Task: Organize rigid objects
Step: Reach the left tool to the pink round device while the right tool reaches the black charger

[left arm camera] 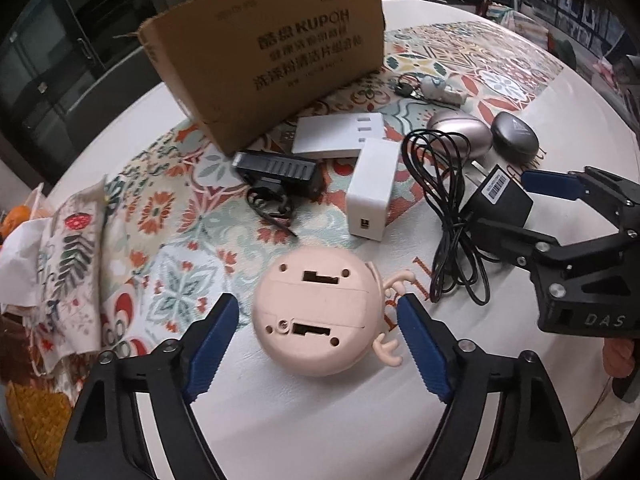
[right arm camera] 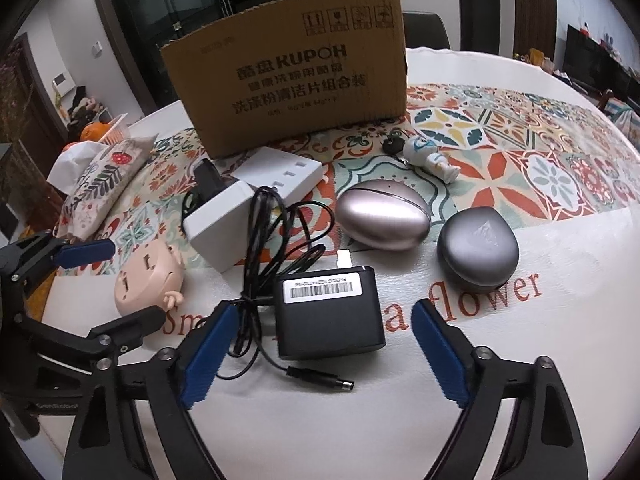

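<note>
Left gripper (left arm camera: 318, 312) had its jaws spread wide around the pink round toy (left arm camera: 316, 316) low in frame, gaps both sides. Right gripper (right arm camera: 322, 326) was open too, straddling the black adapter (right arm camera: 328, 312) at centre, white tabletop (right arm camera: 320, 420) bare below.

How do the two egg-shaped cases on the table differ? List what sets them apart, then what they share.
The pink case is a pale metallic pink; the grey case is dark grey. The pink case is longer and more oval, the grey case rounder and squatter. The grey case bears a faint triangular mark on top; the pink case shows none. Both are smooth, closed, with a seam, and lie side by side on the table.
</note>
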The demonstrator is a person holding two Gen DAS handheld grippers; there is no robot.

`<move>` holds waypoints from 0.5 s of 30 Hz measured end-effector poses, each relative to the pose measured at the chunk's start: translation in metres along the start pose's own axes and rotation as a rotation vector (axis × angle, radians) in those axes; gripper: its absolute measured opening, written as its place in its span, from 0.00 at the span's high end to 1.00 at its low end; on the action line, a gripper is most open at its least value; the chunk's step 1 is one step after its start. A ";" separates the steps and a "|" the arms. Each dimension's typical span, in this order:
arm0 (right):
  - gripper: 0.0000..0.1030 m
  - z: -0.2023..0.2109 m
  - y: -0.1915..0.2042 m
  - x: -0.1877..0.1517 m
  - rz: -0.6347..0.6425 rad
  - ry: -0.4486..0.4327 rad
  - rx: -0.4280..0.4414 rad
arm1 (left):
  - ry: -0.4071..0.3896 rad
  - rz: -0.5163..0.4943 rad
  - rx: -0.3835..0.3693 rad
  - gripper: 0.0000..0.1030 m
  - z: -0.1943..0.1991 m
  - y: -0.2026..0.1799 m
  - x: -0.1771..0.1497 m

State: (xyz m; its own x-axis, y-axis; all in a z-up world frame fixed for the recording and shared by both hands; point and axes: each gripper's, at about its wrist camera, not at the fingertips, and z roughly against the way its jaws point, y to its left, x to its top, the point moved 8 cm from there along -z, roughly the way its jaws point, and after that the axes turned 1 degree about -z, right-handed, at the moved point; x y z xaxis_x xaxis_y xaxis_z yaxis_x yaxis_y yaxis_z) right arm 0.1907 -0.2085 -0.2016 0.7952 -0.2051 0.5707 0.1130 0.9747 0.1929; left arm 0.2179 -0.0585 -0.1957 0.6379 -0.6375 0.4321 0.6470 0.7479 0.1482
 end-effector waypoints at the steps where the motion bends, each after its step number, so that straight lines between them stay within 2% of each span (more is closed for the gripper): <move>1: 0.18 -0.001 -0.001 0.000 -0.003 0.004 0.000 | 0.008 0.002 -0.007 0.23 -0.002 0.000 -0.001; 5: 0.23 -0.008 -0.002 -0.003 0.002 0.029 0.009 | 0.007 -0.002 -0.004 0.25 -0.008 0.000 0.000; 10: 0.28 -0.008 0.001 -0.003 0.019 0.016 0.011 | -0.013 -0.007 -0.020 0.28 -0.012 -0.001 0.003; 15: 0.28 -0.010 -0.001 -0.004 0.011 0.026 0.028 | -0.007 0.003 -0.048 0.30 -0.019 -0.005 0.005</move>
State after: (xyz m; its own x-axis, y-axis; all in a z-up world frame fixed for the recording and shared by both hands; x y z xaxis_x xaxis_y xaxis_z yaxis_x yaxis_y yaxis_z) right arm 0.1936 -0.2076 -0.2119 0.8116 -0.1920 0.5517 0.0883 0.9739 0.2090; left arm 0.2263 -0.0688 -0.2114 0.6369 -0.6340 0.4385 0.6648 0.7398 0.1040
